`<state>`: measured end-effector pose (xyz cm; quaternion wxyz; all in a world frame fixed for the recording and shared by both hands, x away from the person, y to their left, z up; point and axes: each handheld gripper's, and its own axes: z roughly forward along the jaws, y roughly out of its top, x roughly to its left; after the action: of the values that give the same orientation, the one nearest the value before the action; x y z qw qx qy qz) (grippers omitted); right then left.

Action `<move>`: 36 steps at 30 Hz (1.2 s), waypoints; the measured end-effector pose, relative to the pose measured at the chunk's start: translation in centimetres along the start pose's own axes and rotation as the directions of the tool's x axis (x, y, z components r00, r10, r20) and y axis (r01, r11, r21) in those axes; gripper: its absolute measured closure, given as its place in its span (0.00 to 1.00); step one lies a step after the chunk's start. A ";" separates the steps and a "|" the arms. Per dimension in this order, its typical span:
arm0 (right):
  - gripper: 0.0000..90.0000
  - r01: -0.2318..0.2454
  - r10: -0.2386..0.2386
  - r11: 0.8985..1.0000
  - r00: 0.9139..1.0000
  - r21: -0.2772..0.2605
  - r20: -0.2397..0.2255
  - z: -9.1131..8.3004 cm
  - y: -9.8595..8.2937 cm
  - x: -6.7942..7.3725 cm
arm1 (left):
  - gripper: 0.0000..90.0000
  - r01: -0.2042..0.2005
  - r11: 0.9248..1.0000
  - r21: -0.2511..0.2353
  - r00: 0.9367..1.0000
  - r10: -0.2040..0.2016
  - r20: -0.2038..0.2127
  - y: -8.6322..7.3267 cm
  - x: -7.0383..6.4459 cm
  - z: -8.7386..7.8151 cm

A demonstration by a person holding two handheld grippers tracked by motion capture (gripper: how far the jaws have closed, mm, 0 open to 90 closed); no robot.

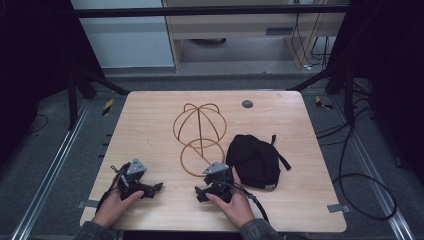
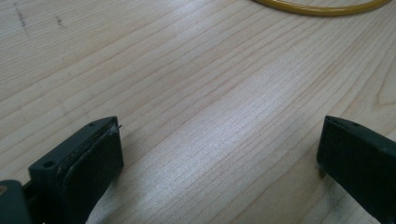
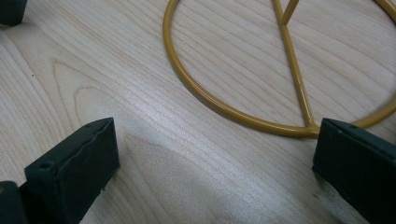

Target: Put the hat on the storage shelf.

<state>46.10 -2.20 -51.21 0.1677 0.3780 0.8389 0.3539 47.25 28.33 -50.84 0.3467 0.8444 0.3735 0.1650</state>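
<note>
Both tongs wide open, empty, near tabletop's front edge: left gripper [image 1: 150, 189], right gripper [image 1: 205, 192] beside wire stand [image 1: 199, 134]; approach black cap [image 1: 255, 161] low, pinch brim squarely

On the table [image 1: 150, 115], the wire stand [image 1: 198, 135] occupies the centre. The cap [image 1: 255, 160] lies at 4 o'clock from it, just beside its base ring. The left gripper [image 1: 150, 189] rests at 7 o'clock, the right gripper [image 1: 202, 194] at 6 o'clock, near the ring.

One wire stand [image 1: 198, 136], one black cap [image 1: 254, 161], two grippers [image 1: 150, 189]
</note>
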 end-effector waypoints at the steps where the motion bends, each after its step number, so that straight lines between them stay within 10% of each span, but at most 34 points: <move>1: 0.00 0.000 0.000 1.000 1.000 0.000 0.000 0.0 0.0 0.0 | 0.00 -0.003 1.000 -0.002 1.000 0.003 0.007 0.0 0.1 0.0; 12: 0.05 0.006 -0.007 1.000 1.000 0.005 0.006 0.0 0.3 0.3 | 0.00 -0.008 1.000 0.000 1.000 0.008 0.006 0.0 0.1 0.0; 17: 0.08 0.137 -0.138 0.990 0.990 0.016 0.041 -2.4 1.4 1.5 | 0.00 -0.011 1.000 -0.001 1.000 0.011 0.014 0.0 0.2 0.0; 23: 0.10 0.179 -0.181 0.983 0.982 0.030 0.054 -5.1 2.4 1.5 | 0.00 -0.015 1.000 0.000 1.000 0.015 0.012 -0.1 0.2 -0.1; 36: 0.11 0.073 -0.076 0.996 0.994 0.041 0.072 -11.6 2.7 -4.9 | 0.00 -0.007 1.000 0.000 1.000 0.007 0.006 -0.1 0.2 -0.1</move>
<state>44.35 -10.05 -41.19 0.2043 0.3623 0.8524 0.3170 47.29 28.54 -50.85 0.3472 0.8462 0.3695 0.1639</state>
